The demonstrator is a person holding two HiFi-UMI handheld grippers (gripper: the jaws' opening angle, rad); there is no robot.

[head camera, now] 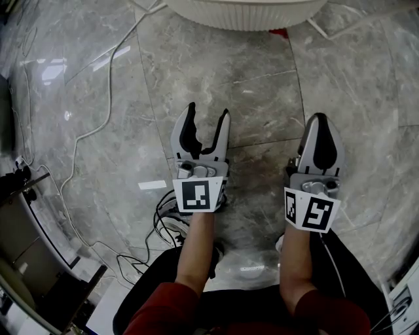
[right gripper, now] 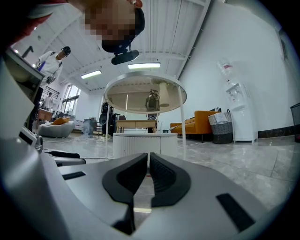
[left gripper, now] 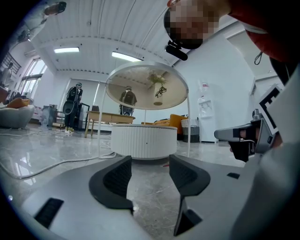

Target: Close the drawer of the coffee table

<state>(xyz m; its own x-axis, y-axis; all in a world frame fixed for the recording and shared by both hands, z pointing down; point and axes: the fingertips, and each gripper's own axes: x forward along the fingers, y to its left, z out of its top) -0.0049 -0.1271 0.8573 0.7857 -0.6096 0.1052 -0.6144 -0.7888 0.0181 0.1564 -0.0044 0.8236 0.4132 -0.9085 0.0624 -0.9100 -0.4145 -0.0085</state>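
I judge this the approach step: the left tongs point(head camera: 208, 110) stand apart and empty, the right tongs point(head camera: 321, 119) are together, and next they must reach the coffee table point(head camera: 242, 16) and push its drawer.

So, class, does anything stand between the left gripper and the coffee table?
Nothing visible does. Bare marble floor lies between the open left gripper and the coffee table with its white ribbed base. A white cable runs along the floor off to the left, outside that path.
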